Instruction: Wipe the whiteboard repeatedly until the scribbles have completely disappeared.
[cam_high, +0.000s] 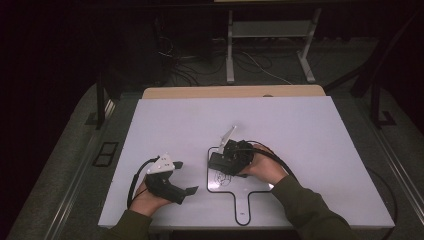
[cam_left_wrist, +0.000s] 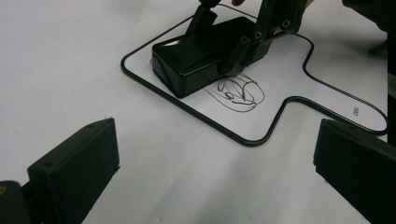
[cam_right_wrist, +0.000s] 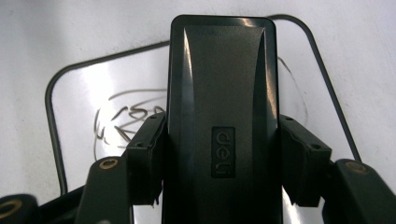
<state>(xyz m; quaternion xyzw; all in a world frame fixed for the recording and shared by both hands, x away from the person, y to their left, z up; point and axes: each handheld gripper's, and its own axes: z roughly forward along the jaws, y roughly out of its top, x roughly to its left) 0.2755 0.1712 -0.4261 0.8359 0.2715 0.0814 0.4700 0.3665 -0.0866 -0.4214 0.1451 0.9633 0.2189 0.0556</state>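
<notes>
Black eraser (cam_right_wrist: 223, 121), near end cut off, scribble (cam_right_wrist: 123, 122) half-hidden behind.

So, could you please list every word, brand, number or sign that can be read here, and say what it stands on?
"deli": embossed on the top of the black eraser, seen in the right gripper view.
A tiny printed mark on the handle of the small whiteboard: too small to read.
The brown scribble on the board is a doodle with no legible letters.
</notes>
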